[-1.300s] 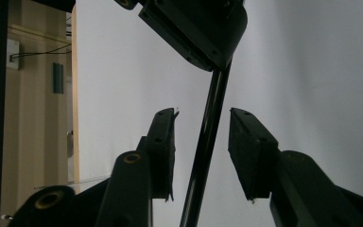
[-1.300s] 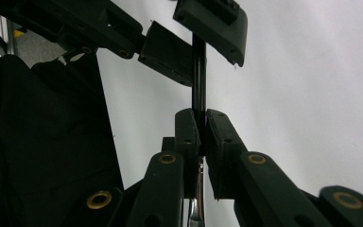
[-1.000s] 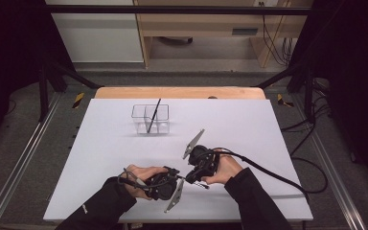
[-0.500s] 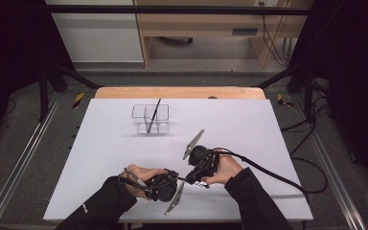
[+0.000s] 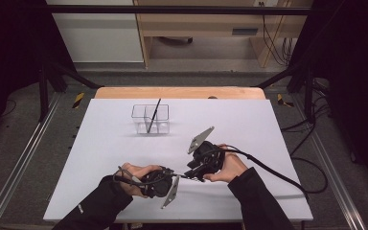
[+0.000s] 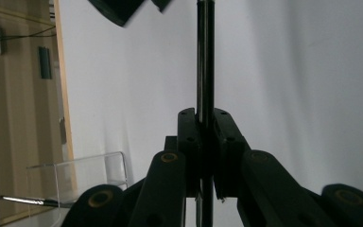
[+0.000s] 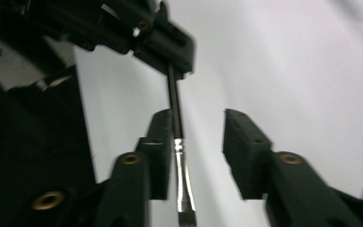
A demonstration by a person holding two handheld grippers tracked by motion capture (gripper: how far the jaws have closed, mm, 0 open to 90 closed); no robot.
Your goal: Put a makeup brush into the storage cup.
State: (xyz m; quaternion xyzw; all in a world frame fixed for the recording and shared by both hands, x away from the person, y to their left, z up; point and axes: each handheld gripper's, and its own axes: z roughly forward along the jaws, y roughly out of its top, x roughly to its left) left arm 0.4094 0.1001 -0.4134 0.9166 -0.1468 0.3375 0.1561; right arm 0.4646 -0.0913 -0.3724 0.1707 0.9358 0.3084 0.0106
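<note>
A thin black-handled brush [image 7: 176, 118] with a silver ferrule [image 7: 182, 175] is held level just above the white table [image 5: 100, 158] near its front edge. My left gripper [image 6: 205, 118] is shut on the handle [image 6: 205, 56]; in the high view it sits at the front centre [image 5: 172, 179]. My right gripper [image 7: 198, 137] is open, its jaws on either side of the ferrule end, the left jaw close against it. From above, the right gripper [image 5: 192, 173] faces the left one tip to tip. A second dark brush [image 5: 153, 115] leans in a clear holder [image 5: 139, 125] farther back.
The clear holder [image 6: 75, 175] stands mid-table toward the far edge. A black cable [image 5: 278, 175] trails from the right gripper off the table's right side. Wooden furniture [image 5: 211, 24] and more cables lie beyond the far edge.
The right gripper has shifted a little to the right and its grey plate has turned slightly. The left hand and the brush stay about where they were.
</note>
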